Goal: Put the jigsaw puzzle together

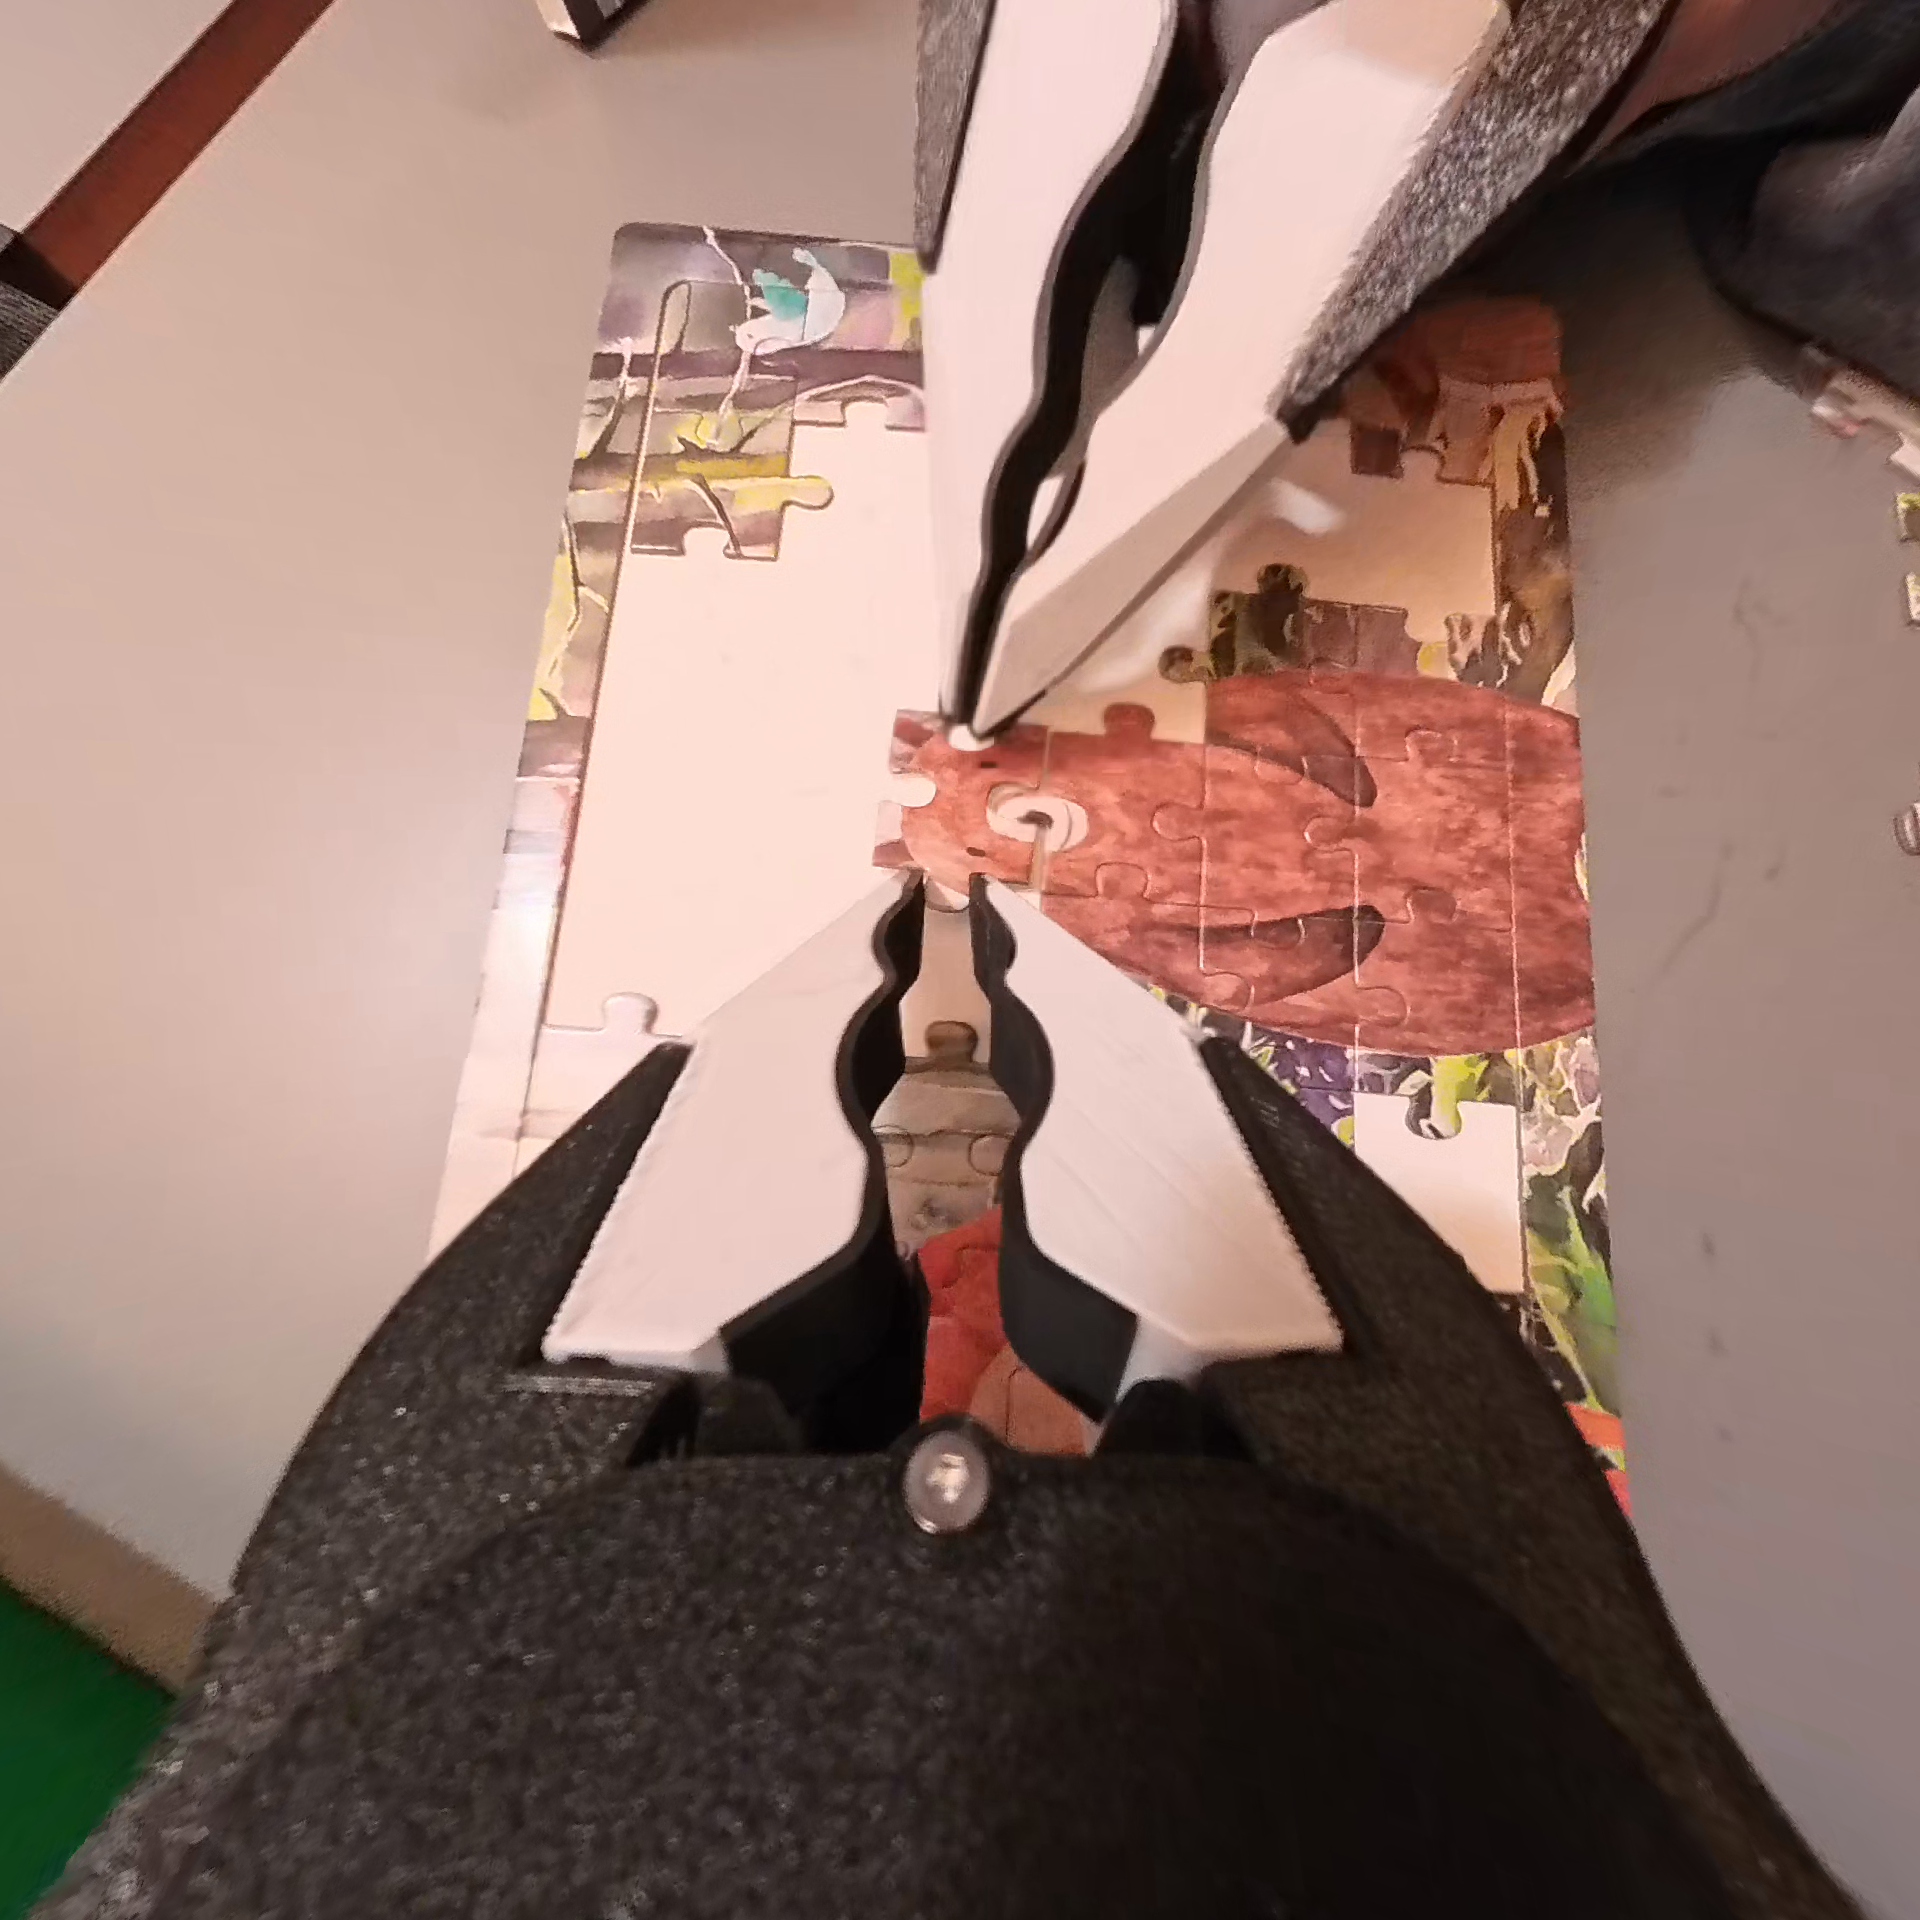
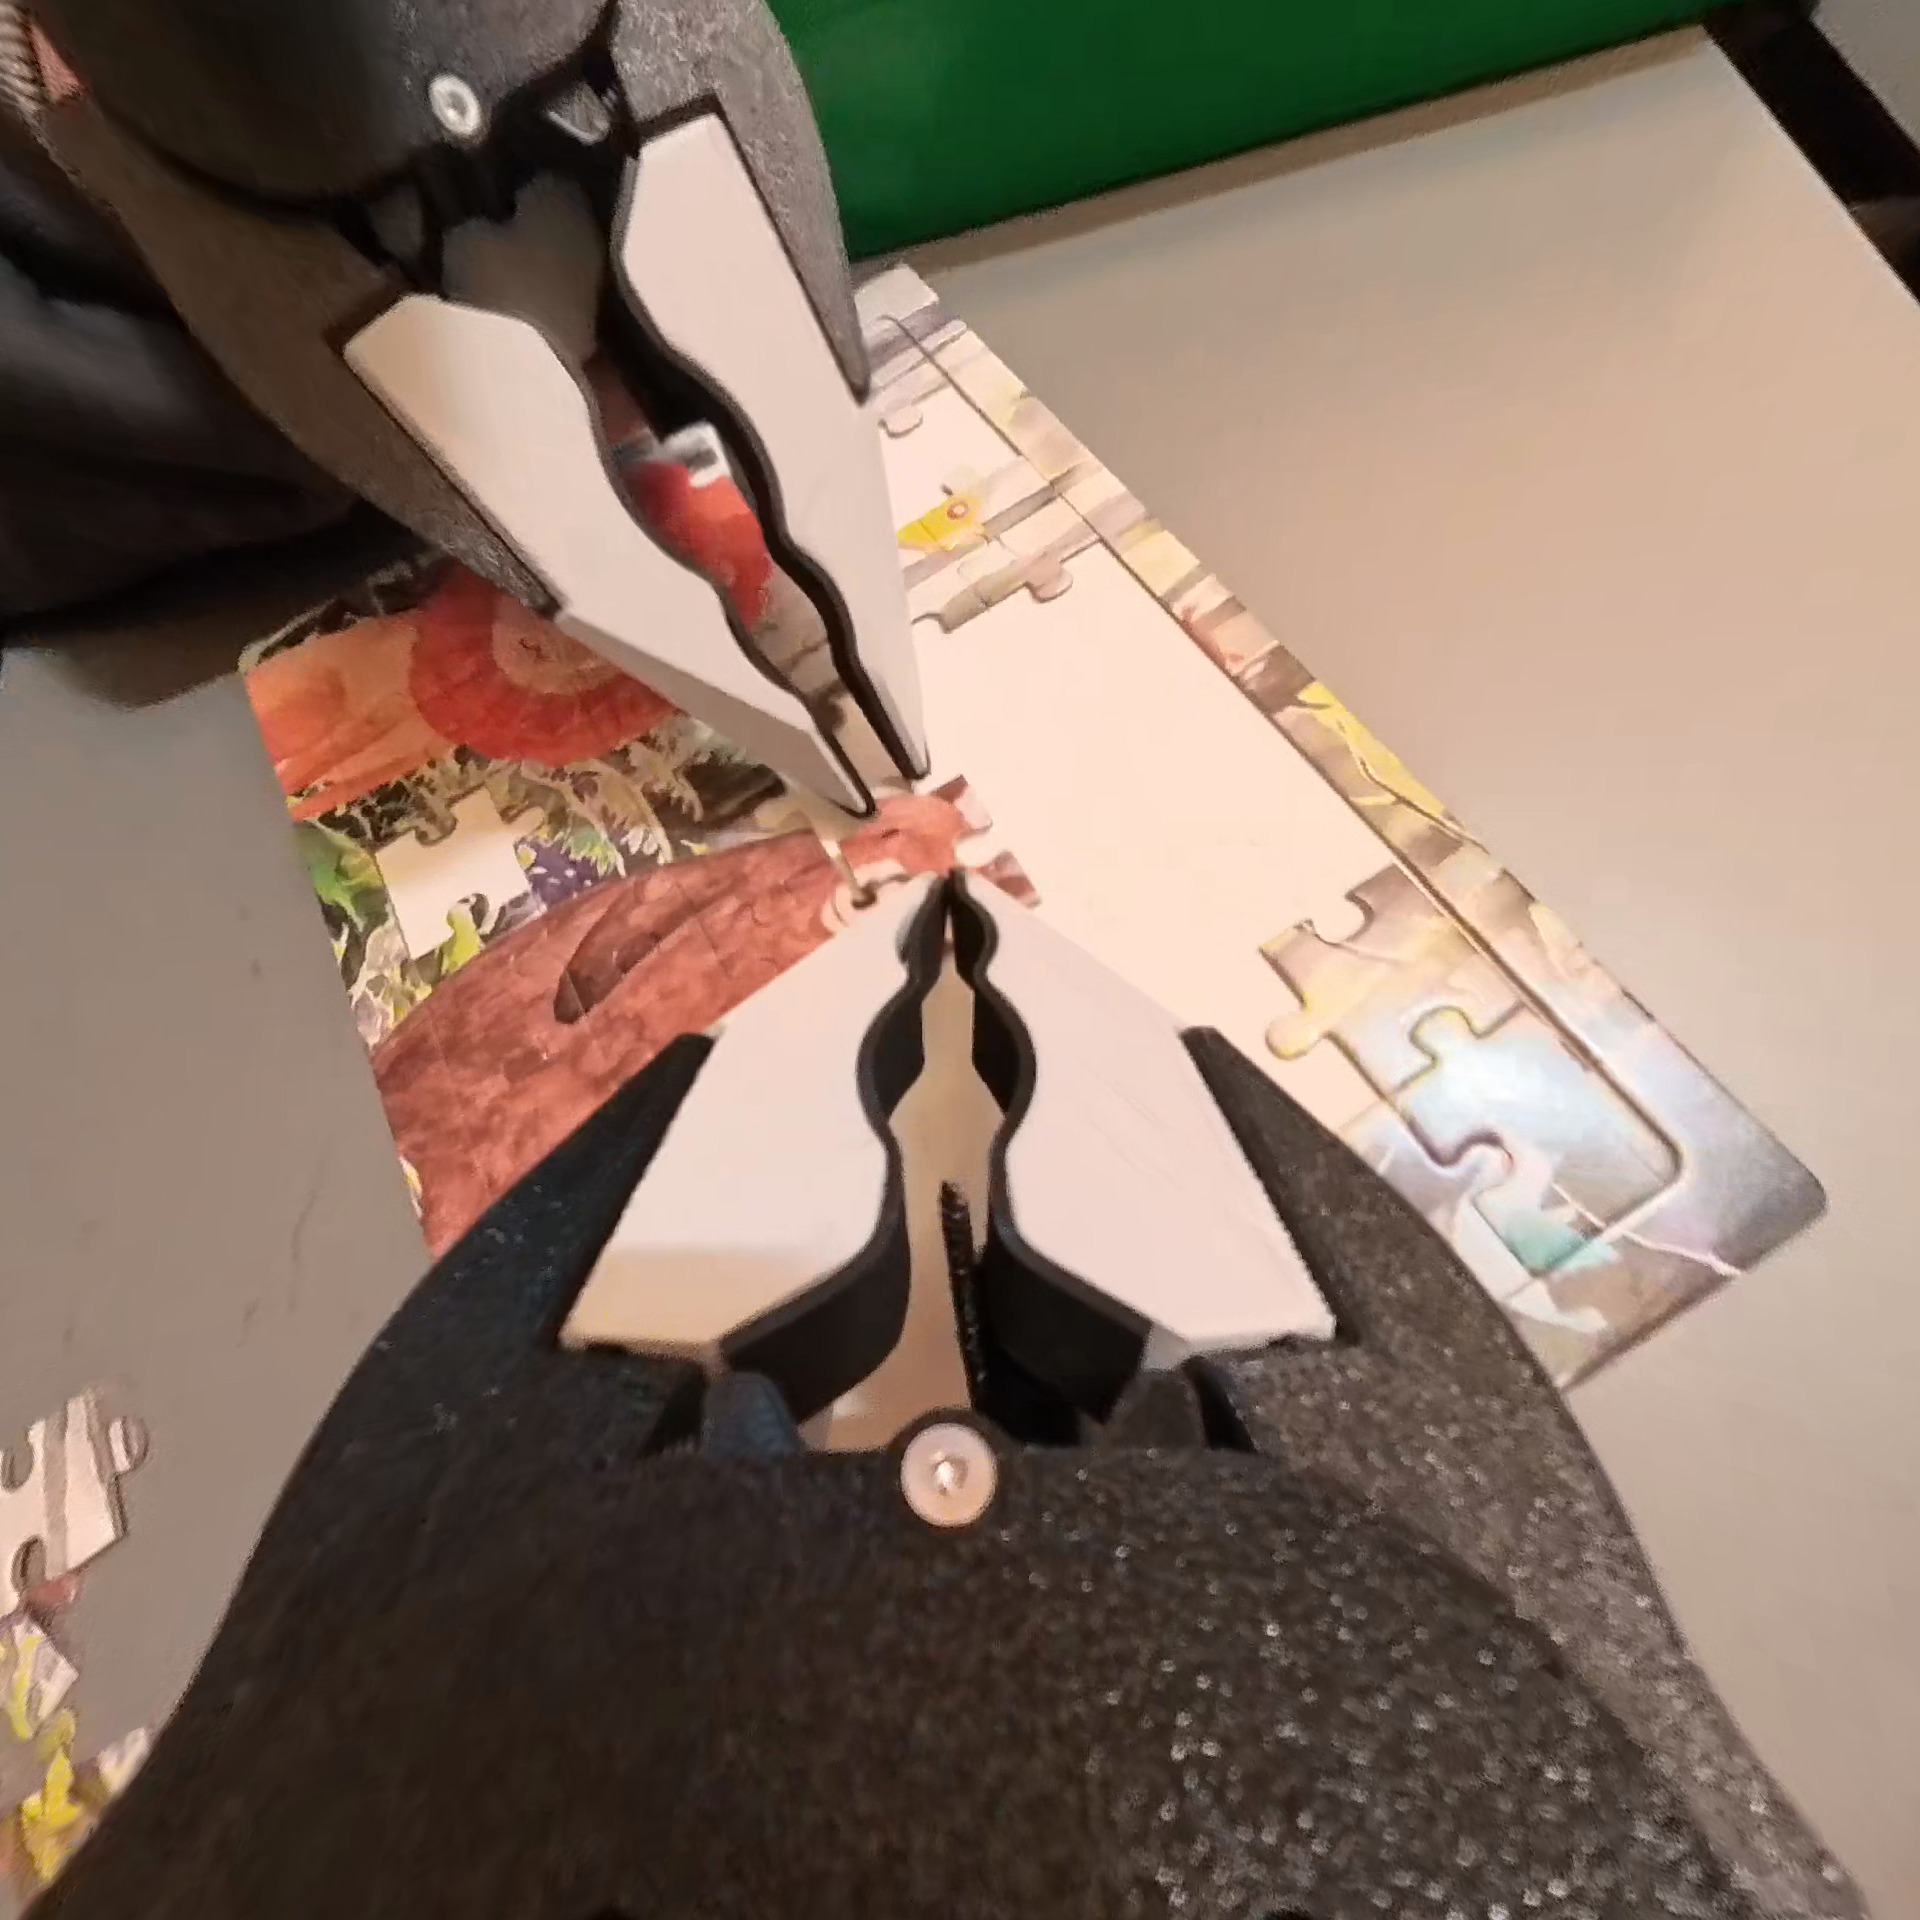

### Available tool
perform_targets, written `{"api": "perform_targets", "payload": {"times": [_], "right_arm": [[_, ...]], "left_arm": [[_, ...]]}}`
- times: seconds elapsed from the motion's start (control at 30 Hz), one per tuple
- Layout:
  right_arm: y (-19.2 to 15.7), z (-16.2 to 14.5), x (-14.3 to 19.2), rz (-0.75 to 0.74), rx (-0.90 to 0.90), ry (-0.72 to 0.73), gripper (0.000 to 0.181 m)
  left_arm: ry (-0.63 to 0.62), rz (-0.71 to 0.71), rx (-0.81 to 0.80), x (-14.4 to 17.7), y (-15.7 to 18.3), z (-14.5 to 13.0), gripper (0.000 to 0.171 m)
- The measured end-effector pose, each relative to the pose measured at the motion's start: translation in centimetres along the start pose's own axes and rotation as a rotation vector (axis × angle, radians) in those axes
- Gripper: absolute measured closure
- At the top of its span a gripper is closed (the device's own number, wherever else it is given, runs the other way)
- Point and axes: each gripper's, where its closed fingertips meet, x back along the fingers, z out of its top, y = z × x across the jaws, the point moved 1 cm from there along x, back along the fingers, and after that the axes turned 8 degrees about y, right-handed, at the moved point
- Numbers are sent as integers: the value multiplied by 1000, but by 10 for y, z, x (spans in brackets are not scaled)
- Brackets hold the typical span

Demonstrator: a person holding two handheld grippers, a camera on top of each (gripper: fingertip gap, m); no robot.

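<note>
In the left wrist view, the puzzle (image 1: 1299, 831) lies flat on the grey table (image 1: 260, 623), partly filled, with a brown fish shape in its middle. The left gripper (image 1: 943, 878) points at the near edge of the brown piece (image 1: 966, 800) at the fish's head; its tips stand a little apart, one on each side of a small tab, and they hold nothing. The right gripper (image 1: 964, 732) comes down from above and touches the far edge of the same piece, its tips pressed together (nothing shows between them).

In the right wrist view, the right gripper (image 2: 951, 883) has its tips closed and meets the piece (image 2: 925, 831) from below. The left gripper (image 2: 891, 792) reaches in from the upper left, with a narrow gap between its tips, just beside that piece. Loose pieces (image 2: 62, 1496) lie on the table (image 2: 1455, 468) at the lower left, well apart from both grippers.
</note>
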Motion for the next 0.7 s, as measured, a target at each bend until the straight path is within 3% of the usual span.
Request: {"api": "perform_targets", "payload": {"times": [0.3, 0.47, 0.57, 0.7], "right_arm": [[2, -7, -6, -13, -1, -43, 181], [2, -6, -8, -30, 25, -46, 181], [2, -5, -9, -32, 54, -46, 181], [4, -4, -7, -39, 46, -36, 181]], "left_arm": [[0, 20, 7, 0, 1, -1, 162], [39, -6, 7, 3, 10, 13, 166], [-17, 10, -12, -6, 10, 4, 166], [6, -12, 23, -9, 14, 5, 170]]}}
